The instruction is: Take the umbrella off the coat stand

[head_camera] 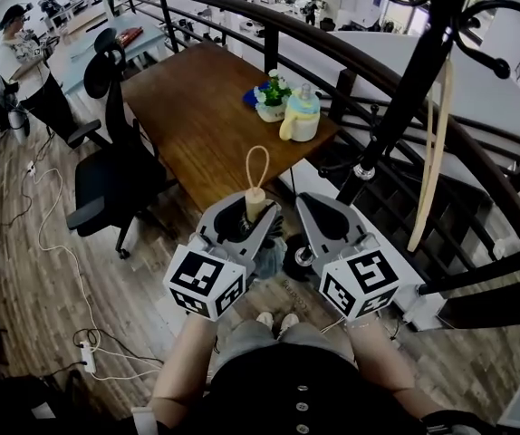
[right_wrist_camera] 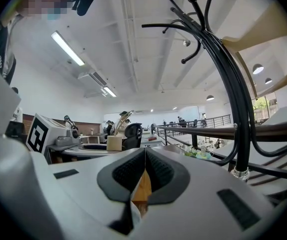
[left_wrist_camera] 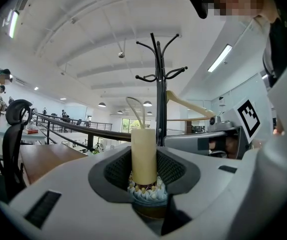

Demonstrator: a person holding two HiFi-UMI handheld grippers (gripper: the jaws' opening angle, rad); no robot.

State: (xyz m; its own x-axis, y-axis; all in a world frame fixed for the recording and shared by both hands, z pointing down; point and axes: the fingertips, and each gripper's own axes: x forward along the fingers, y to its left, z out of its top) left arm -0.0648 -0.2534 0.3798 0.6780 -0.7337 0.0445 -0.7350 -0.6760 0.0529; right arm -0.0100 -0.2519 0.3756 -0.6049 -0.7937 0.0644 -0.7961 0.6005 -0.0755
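My left tool [left_wrist_camera: 144, 165] is squeezed shut around the cream handle of the umbrella [head_camera: 255, 203]. The umbrella stands upright in it, loop on top, and it is off the coat stand [head_camera: 403, 93], just to the left of the black pole. My right tool [right_wrist_camera: 144, 156] is closed with nothing in it, right beside the left one. A cream strap [head_camera: 434, 152] hangs from the stand. Past the tools is a wooden bench [head_camera: 192, 120] with a flower pot [head_camera: 271, 100] and a jug [head_camera: 302, 116]. A black chair [head_camera: 110, 175] sits left of it.
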